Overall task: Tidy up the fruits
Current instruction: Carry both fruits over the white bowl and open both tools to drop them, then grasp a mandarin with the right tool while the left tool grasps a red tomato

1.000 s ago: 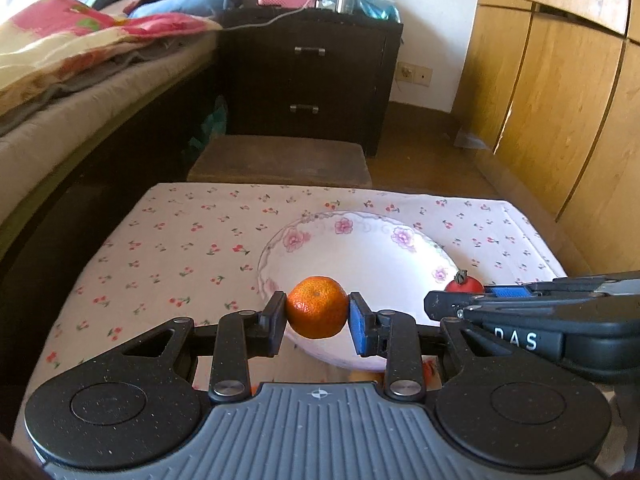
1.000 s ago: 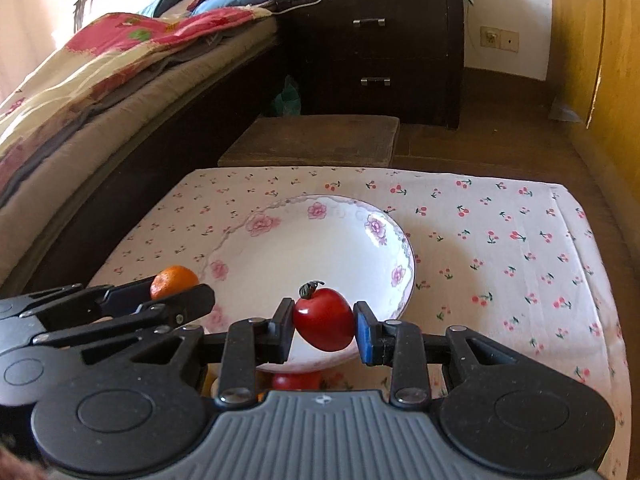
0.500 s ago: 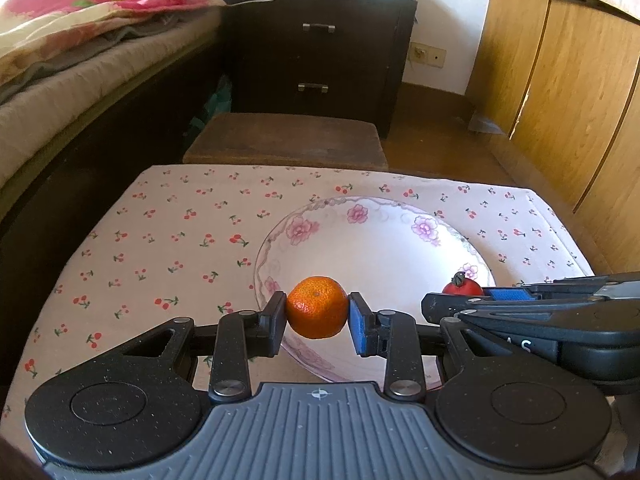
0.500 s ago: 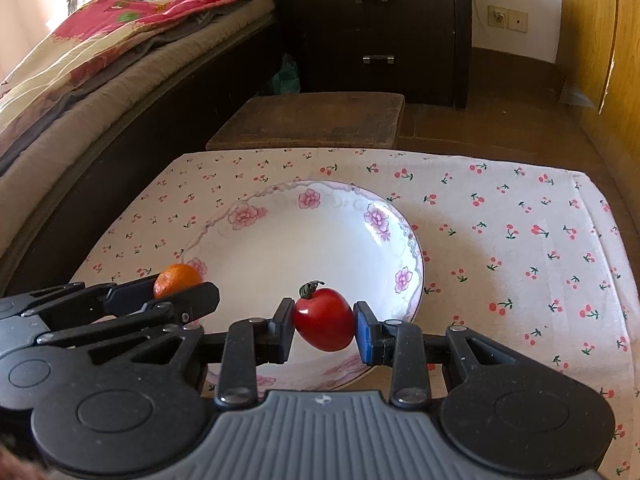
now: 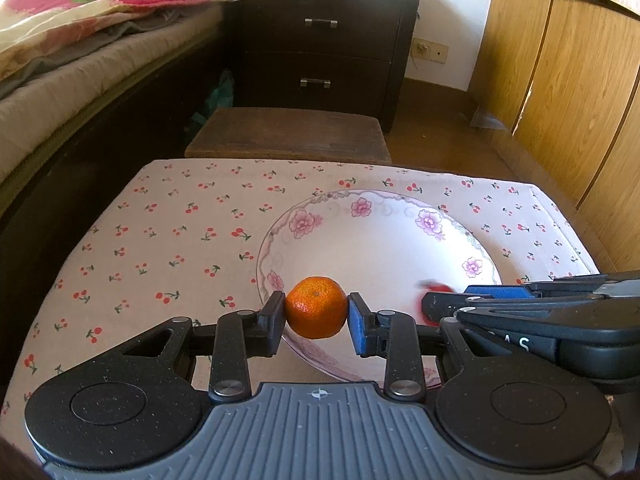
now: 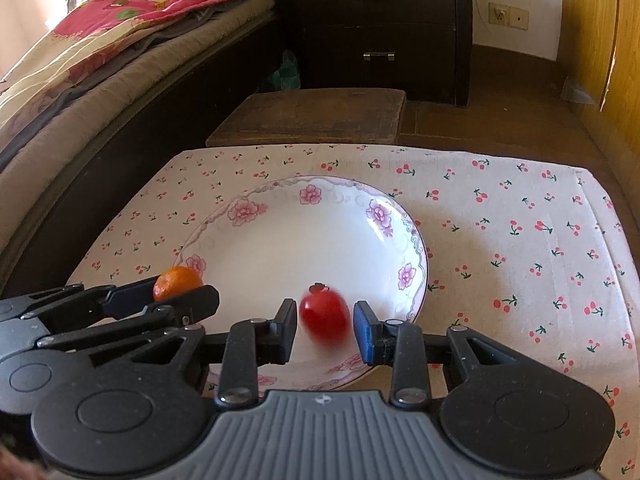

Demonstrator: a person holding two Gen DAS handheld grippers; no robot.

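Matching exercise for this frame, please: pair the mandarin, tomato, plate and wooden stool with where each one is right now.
Things:
1. mandarin
2. tomato
3. plate
4. wooden stool

Places:
A. flat on the cherry-print cloth
B. clamped in the left gripper
C. past the cloth's far edge
D. blurred, between the right gripper pads, a gap on each side

Pairs: 1-B, 2-D, 3-A, 4-C
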